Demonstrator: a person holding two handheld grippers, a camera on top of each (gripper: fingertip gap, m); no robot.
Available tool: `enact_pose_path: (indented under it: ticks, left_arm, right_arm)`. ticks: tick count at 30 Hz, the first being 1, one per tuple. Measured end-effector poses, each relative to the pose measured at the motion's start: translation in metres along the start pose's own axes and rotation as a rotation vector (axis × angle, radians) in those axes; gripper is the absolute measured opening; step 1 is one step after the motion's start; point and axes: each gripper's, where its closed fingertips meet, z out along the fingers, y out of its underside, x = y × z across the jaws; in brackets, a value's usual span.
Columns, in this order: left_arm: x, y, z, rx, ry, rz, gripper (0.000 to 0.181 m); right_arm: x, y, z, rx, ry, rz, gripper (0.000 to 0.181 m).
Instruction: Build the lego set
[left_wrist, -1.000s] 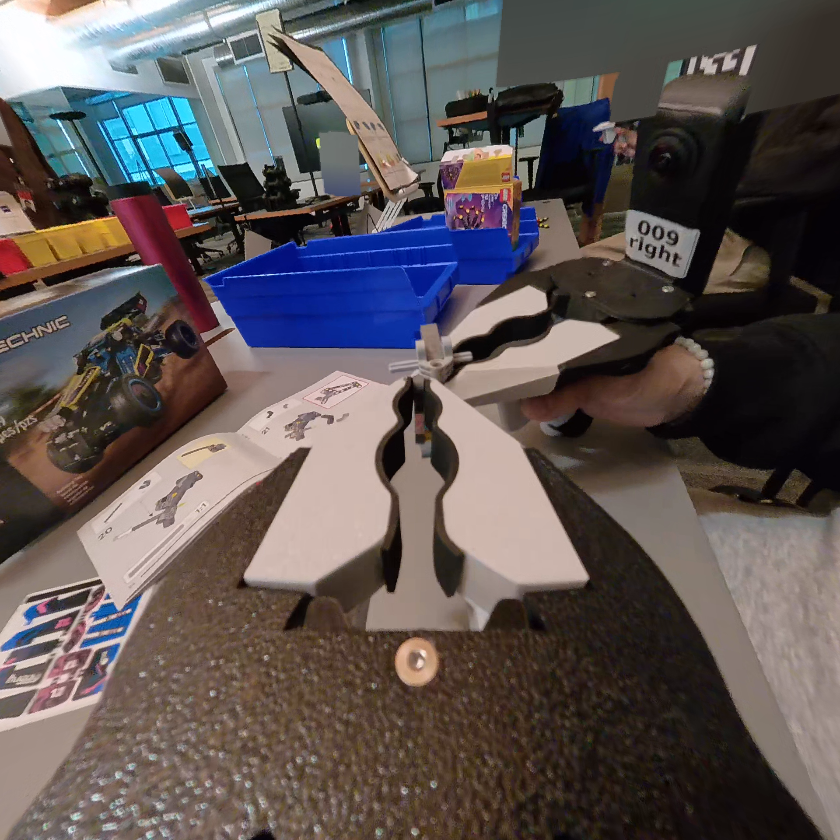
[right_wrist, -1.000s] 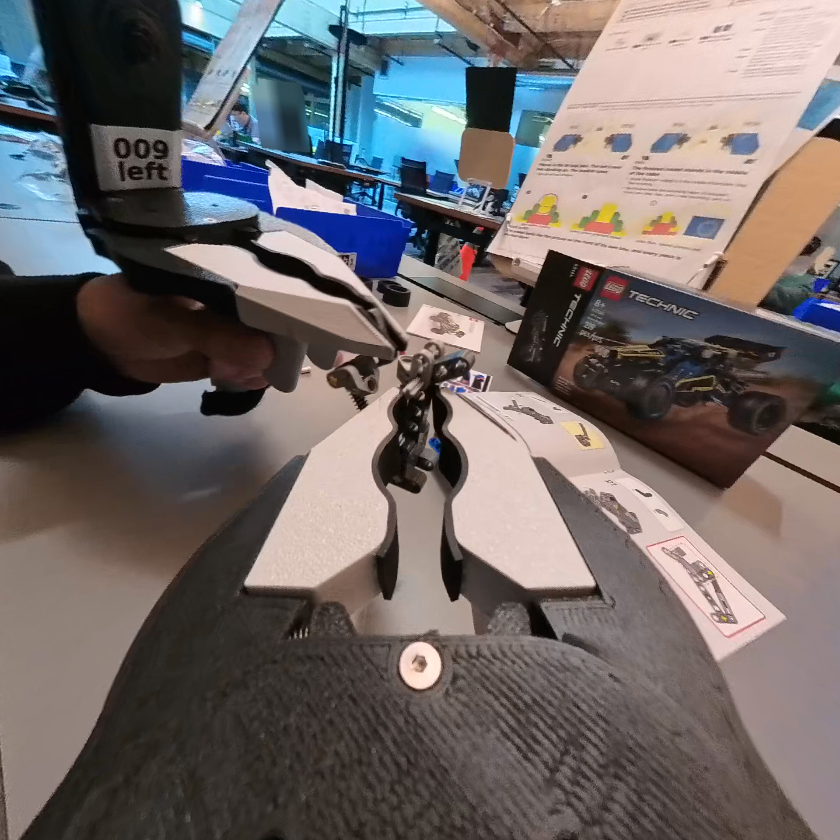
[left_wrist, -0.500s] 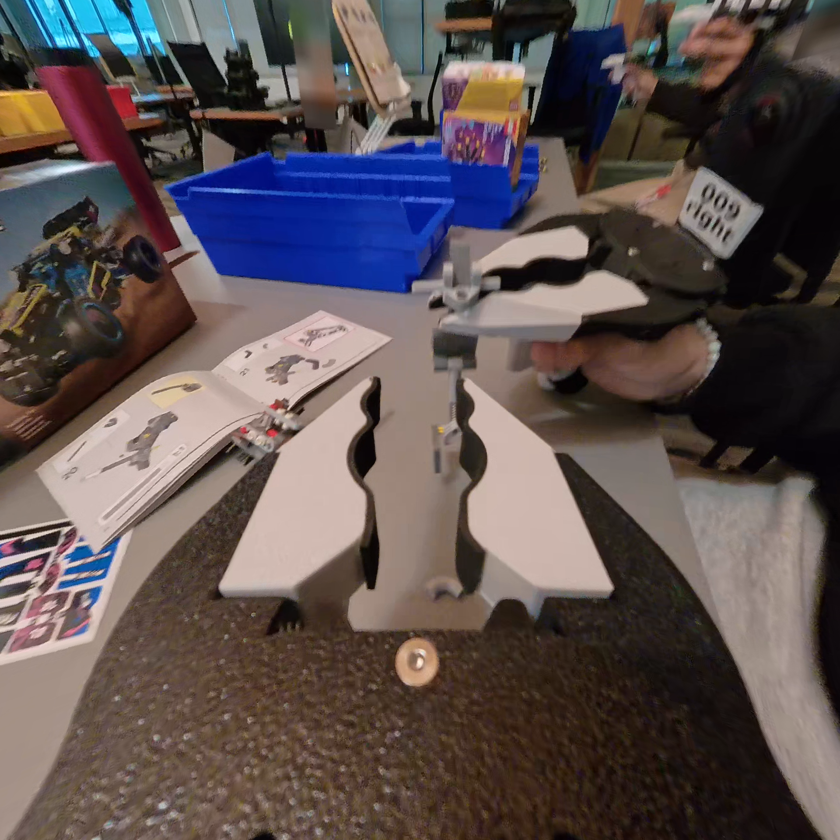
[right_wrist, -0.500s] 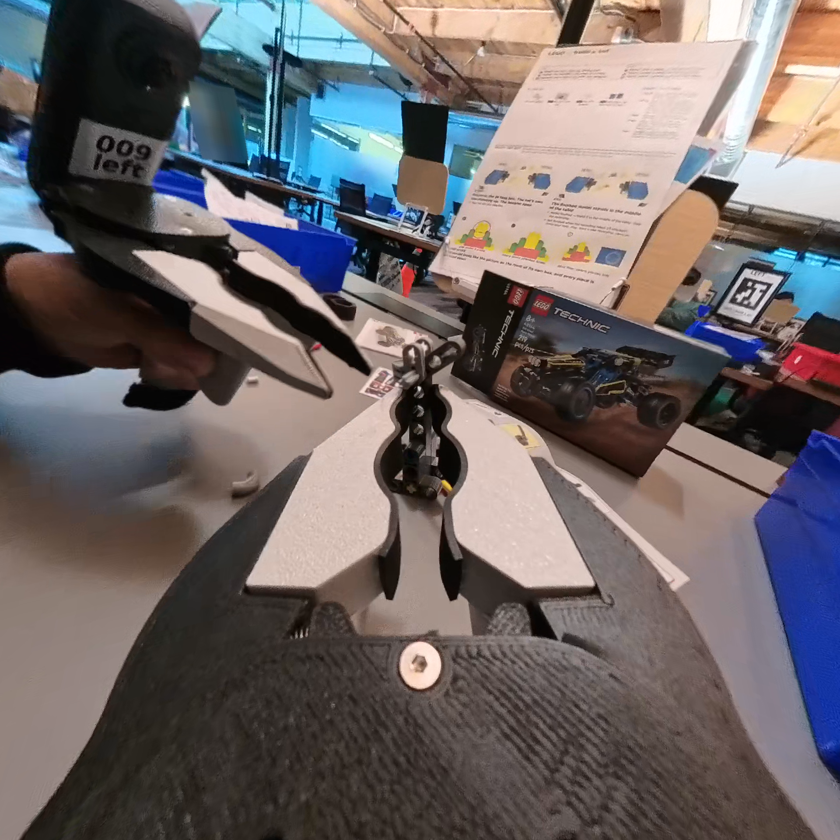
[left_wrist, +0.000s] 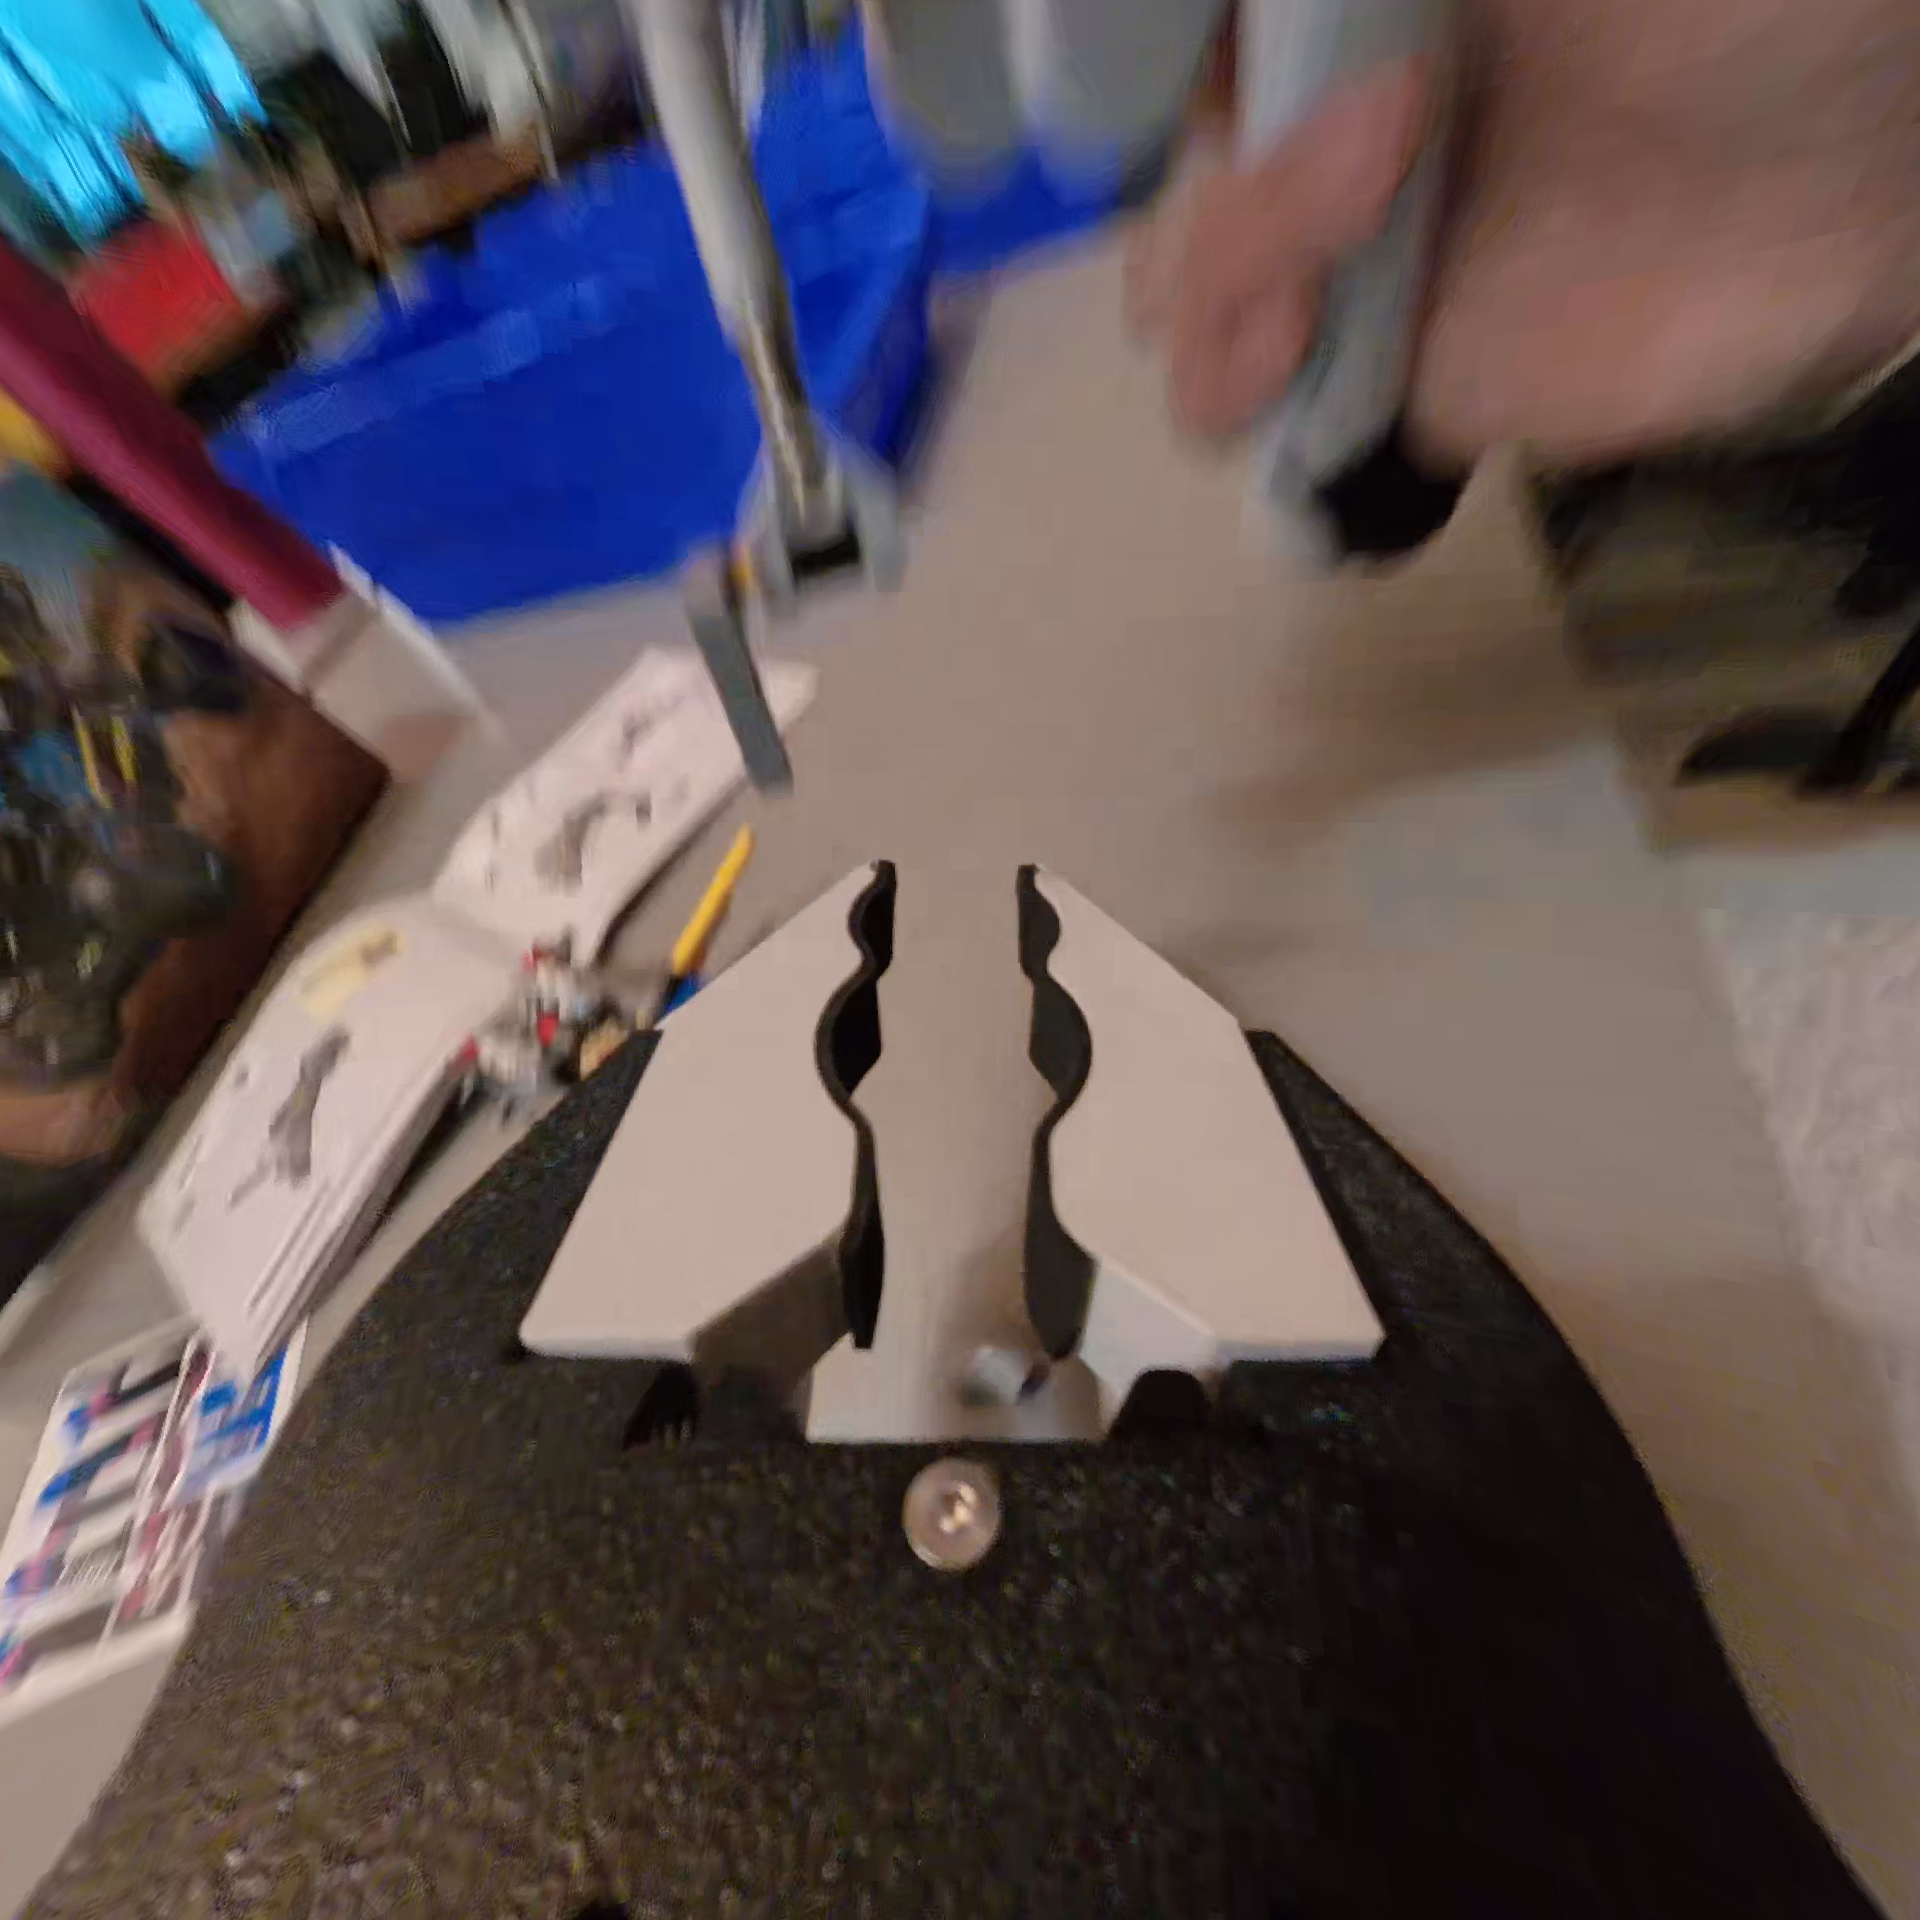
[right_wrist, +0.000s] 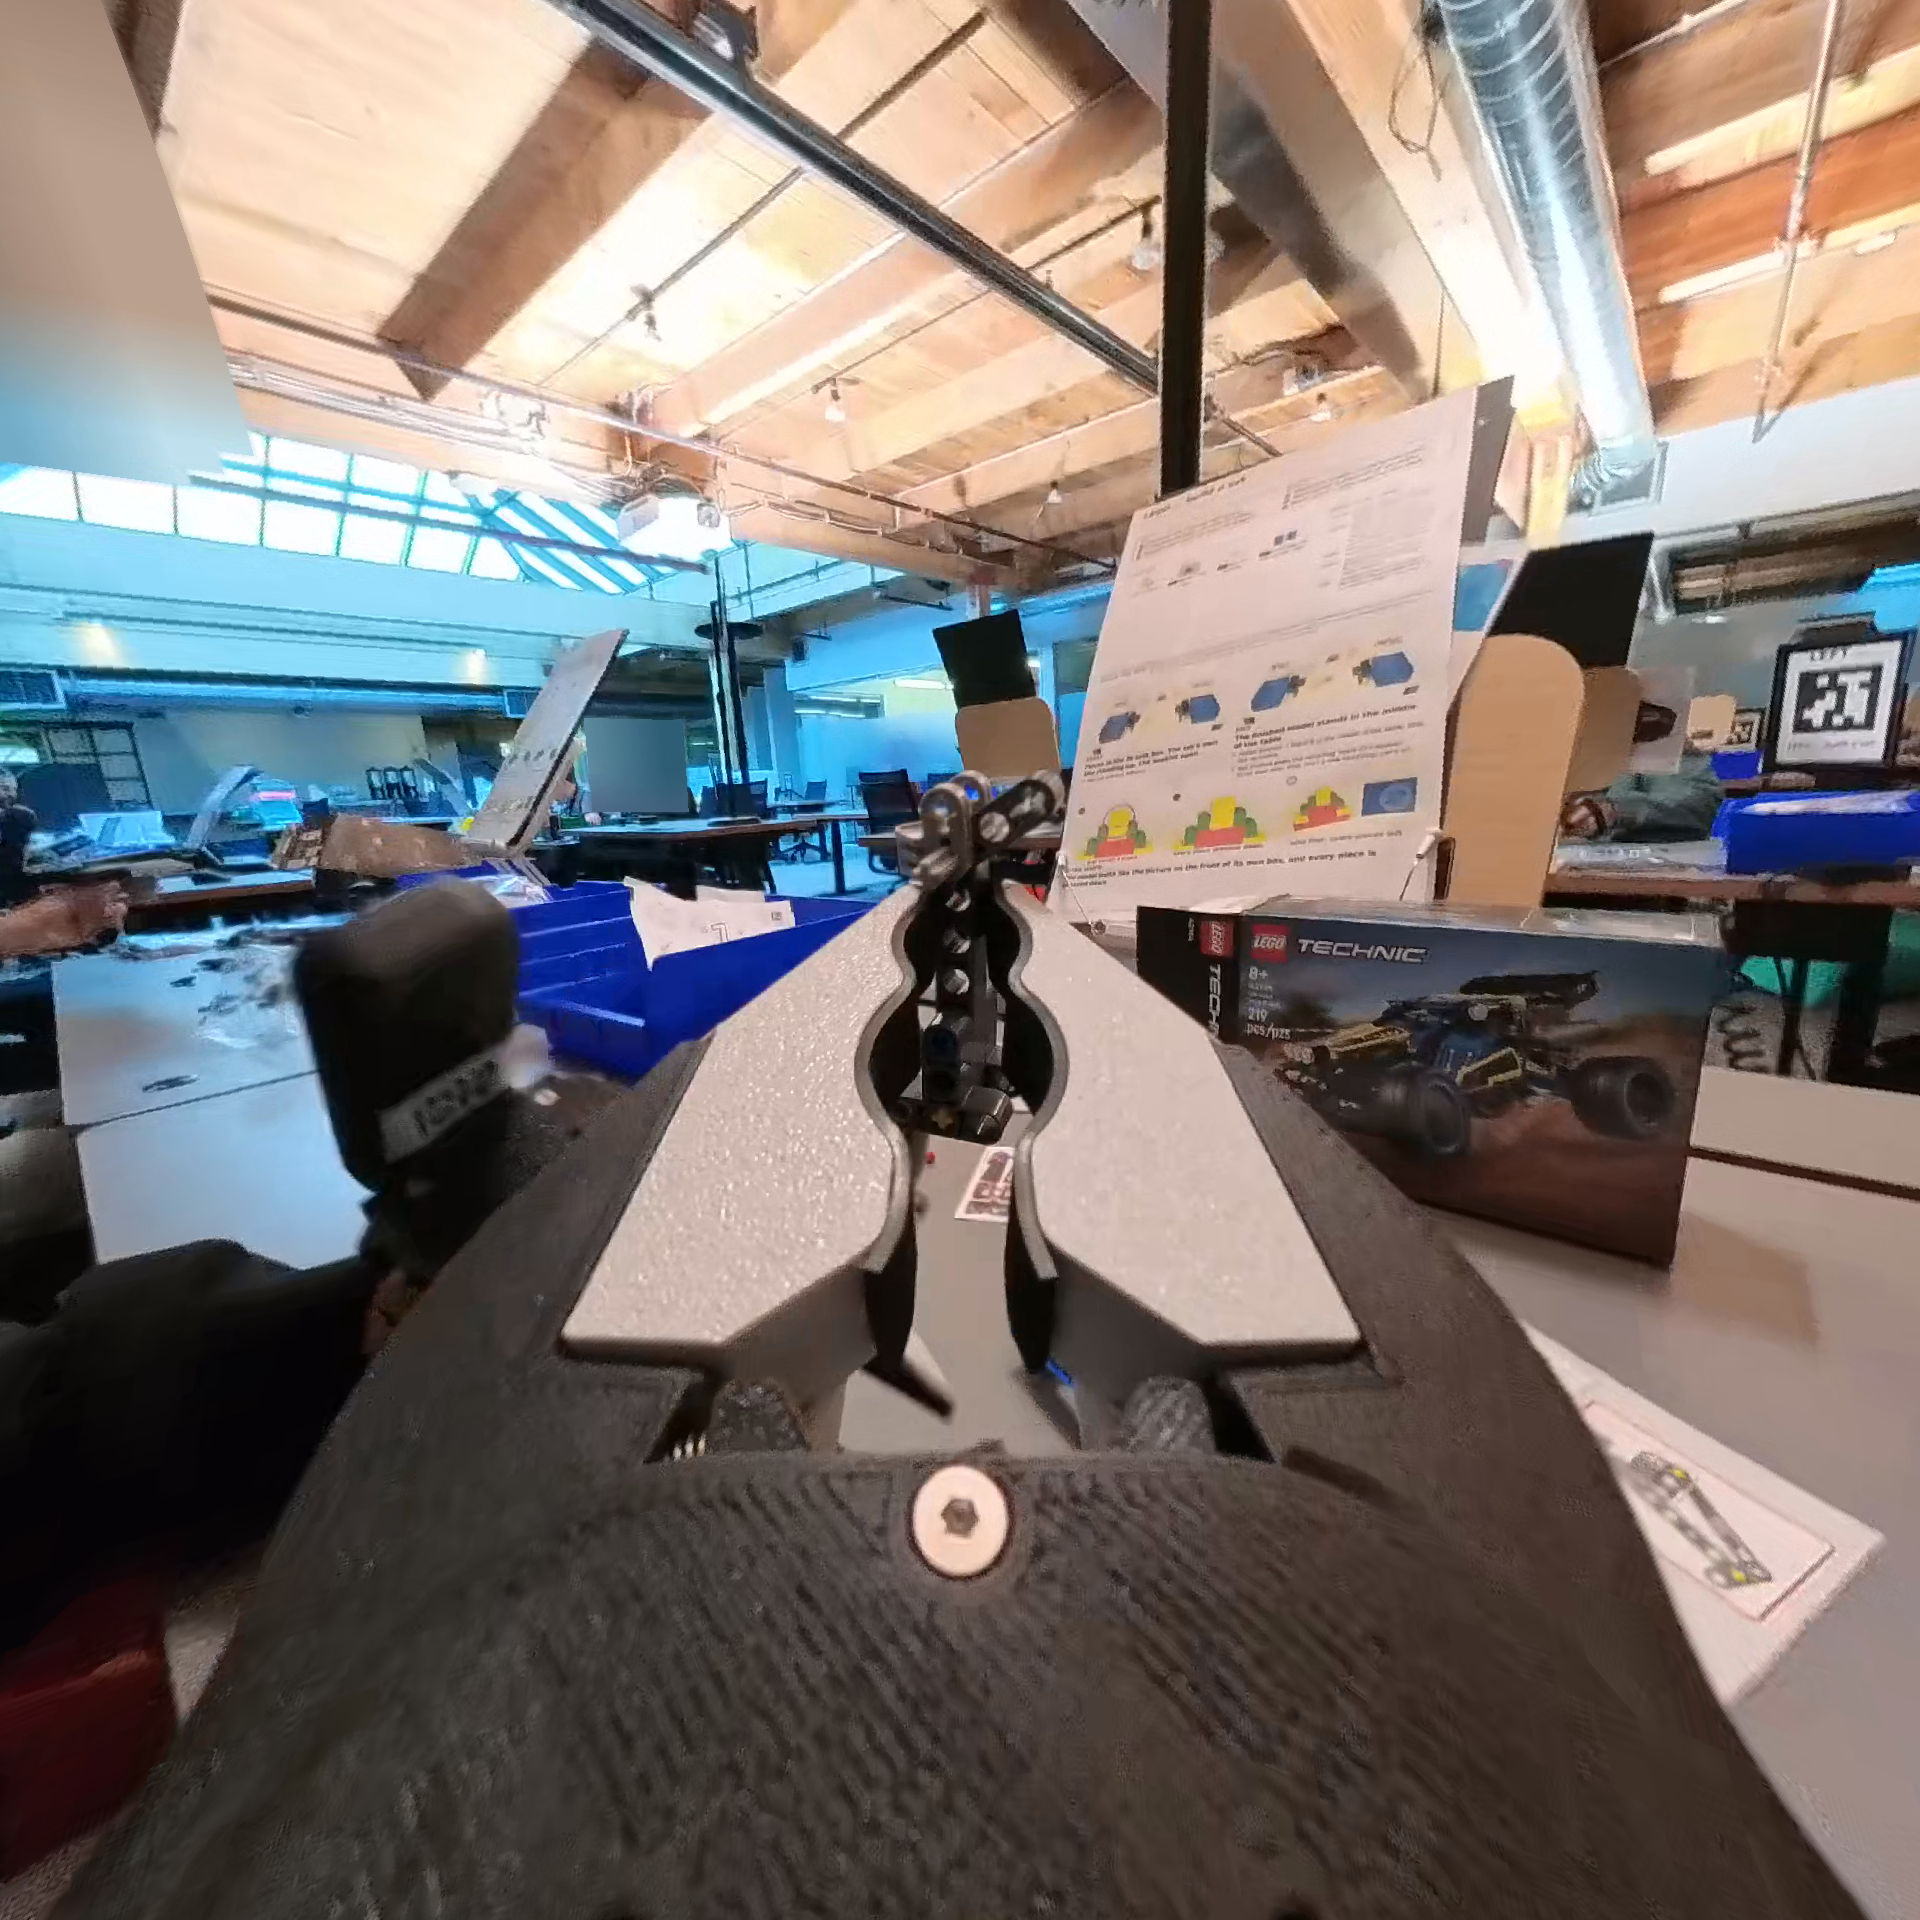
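Observation:
My right gripper (right_wrist: 961, 904) is shut on a slim black lego assembly (right_wrist: 951, 997) with grey connectors at its top, and holds it tilted up, off the table. My left gripper (left_wrist: 951, 883) is open and empty, low over the grey table (left_wrist: 1299, 935). Its black body (right_wrist: 405, 1029) shows blurred at the left of the right wrist view. In the blurred left wrist view, a hand (left_wrist: 1403, 260) holds the right gripper above. A grey lego part (left_wrist: 732, 686) hangs ahead of my left fingertips.
The lego box (right_wrist: 1455, 1049) stands on the table. The open instruction booklet (left_wrist: 416, 1039) lies left of my left gripper, with small loose pieces (left_wrist: 551, 1018) and a yellow part (left_wrist: 712, 904) by it. A sticker sheet (left_wrist: 125, 1475) lies near left. Blue bins (left_wrist: 540, 416) stand behind.
My left gripper has opened, let go of the assembly and drawn back lower. My right gripper has risen and tilted upward with the assembly still in it.

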Motion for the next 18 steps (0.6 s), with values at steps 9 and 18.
enact_pose_path:
  ticks: [9,18]
  left_arm:
    - [-0.040,-0.039,-0.037,0.251,-0.135,-0.142,0.018]
    - [-0.001,-0.026,-0.004,0.127,-0.050,-0.036,0.028]
  right_arm:
    - [0.016,0.027,-0.006,-0.015,0.024,0.181,0.006]
    - [0.006,-0.014,-0.014,0.217,-0.015,0.571,0.006]
